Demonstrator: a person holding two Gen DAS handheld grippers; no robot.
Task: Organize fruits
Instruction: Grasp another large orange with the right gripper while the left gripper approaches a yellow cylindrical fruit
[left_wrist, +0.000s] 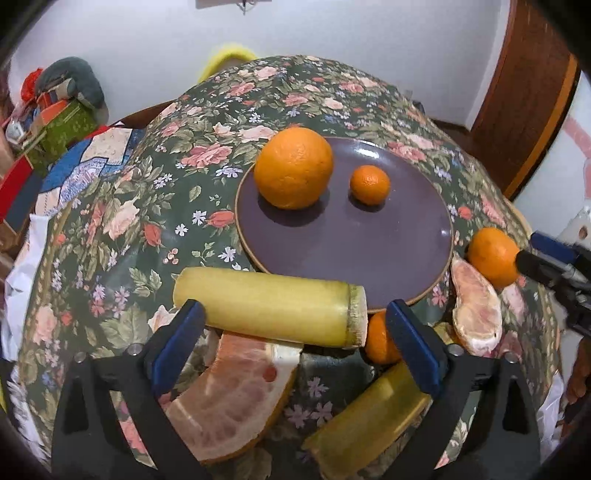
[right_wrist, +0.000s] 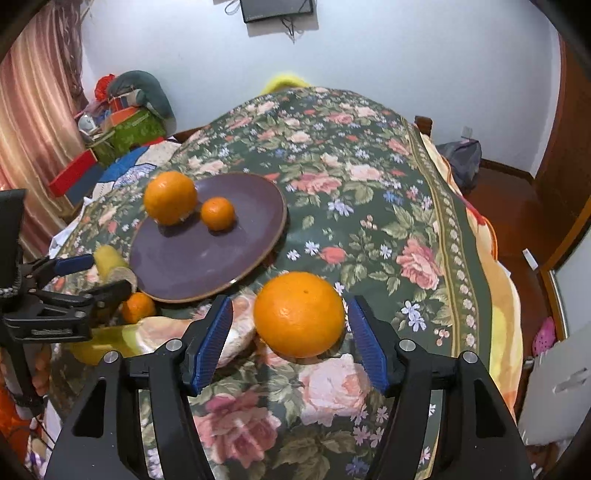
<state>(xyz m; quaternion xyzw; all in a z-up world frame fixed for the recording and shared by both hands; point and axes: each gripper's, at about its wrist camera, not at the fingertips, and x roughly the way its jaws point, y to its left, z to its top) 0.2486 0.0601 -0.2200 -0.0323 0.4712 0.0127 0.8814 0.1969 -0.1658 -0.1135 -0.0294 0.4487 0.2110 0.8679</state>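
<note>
A pale yellow peeled cane stick (left_wrist: 271, 308) with a cut, fibrous end lies crosswise between the blue pads of the left gripper (left_wrist: 295, 317), which sits spread wide around it with a gap at the right pad, just short of the near rim of the purple plate (left_wrist: 332, 258) on the flower-clothed bench (left_wrist: 110, 229). The plate carries a large orange (left_wrist: 294, 168) and a small mandarin (left_wrist: 370, 184), apart from each other. The right gripper (right_wrist: 291, 339) is also spread wide, its pads flanking but not touching a big orange (right_wrist: 299, 319) that rests on the cloth beside a pomelo segment (right_wrist: 236, 332).
</note>
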